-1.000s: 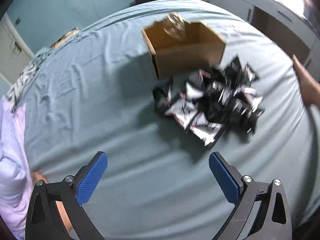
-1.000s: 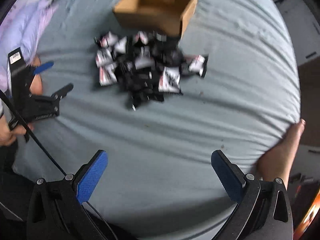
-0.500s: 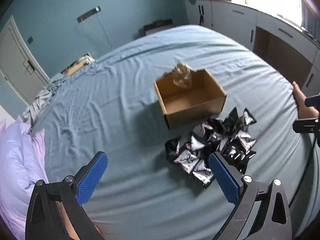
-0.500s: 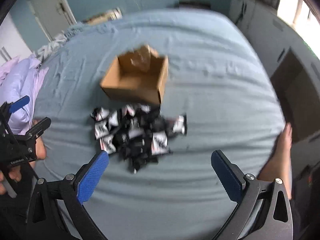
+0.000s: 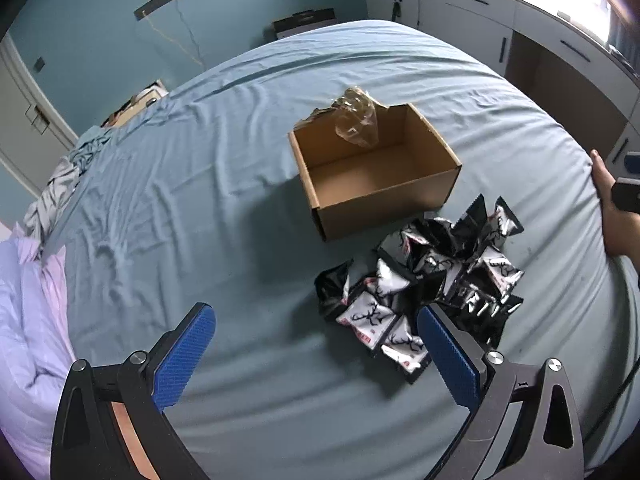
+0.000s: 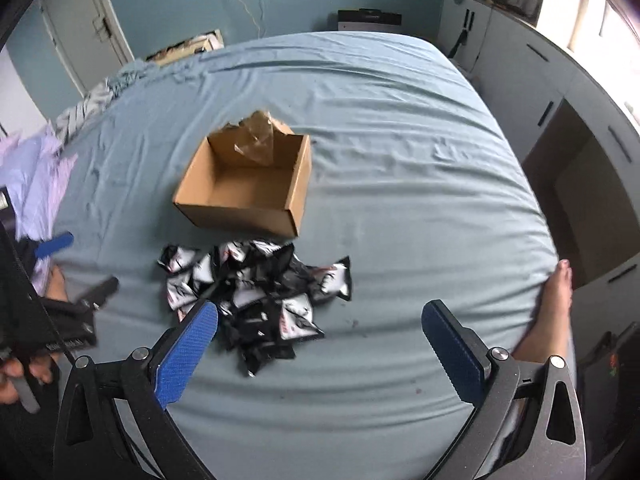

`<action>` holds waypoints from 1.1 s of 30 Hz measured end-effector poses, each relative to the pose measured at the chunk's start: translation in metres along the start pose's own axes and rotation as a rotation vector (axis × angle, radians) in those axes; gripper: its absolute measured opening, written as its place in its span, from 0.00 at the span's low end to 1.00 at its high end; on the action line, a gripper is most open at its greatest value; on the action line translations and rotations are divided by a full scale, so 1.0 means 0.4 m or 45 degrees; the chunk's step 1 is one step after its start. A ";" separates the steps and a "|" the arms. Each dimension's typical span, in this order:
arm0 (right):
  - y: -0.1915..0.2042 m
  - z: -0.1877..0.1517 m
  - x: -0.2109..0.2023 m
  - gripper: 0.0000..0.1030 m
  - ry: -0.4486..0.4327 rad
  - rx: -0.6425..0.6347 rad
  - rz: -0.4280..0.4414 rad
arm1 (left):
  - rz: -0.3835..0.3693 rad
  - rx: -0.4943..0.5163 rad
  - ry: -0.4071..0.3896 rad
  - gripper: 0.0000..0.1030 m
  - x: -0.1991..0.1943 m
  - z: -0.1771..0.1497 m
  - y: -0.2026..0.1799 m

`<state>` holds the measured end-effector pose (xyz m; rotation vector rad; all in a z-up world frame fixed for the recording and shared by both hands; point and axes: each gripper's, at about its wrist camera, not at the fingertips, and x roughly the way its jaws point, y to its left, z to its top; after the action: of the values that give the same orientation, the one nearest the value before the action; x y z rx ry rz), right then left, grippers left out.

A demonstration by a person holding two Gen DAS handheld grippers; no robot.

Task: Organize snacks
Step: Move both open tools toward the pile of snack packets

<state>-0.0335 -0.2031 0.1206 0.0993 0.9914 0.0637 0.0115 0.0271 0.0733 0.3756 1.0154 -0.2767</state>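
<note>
- Nothing is sorted yet, as I judge it — the cardboard box (image 5: 376,168) sits on the bed (image 5: 200,200) with no packets inside, only a crumpled clear wrapper (image 5: 356,120) at its far wall.
- The snack packets (image 5: 432,280) lie in one loose heap on the sheet just in front of the box's near wall; all of them are left to move.
- My left gripper (image 5: 316,354) has its fingers spread wide and holds nothing; it hangs above the sheet, the heap just beyond its right finger.
- My right gripper (image 6: 320,344) is the same — wide apart, empty, the heap near its left finger.
- The box opens upward, its long axis running roughly left to right in the left view; the packets point every which way.
</note>
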 end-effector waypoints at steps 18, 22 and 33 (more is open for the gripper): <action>-0.037 -0.015 0.208 1.00 0.278 0.031 -0.068 | 0.016 -0.133 0.150 1.00 0.144 0.035 0.048; -0.068 -0.001 0.223 1.00 0.293 0.108 -0.056 | -0.092 -0.286 0.239 1.00 0.189 0.043 0.079; -0.091 0.014 0.289 1.00 0.361 0.189 -0.030 | -0.180 -0.402 0.495 1.00 0.355 0.016 0.066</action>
<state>0.0344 -0.2280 0.0234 0.2189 1.2799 -0.0180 0.0981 0.0411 -0.0415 0.0685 1.4481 -0.1681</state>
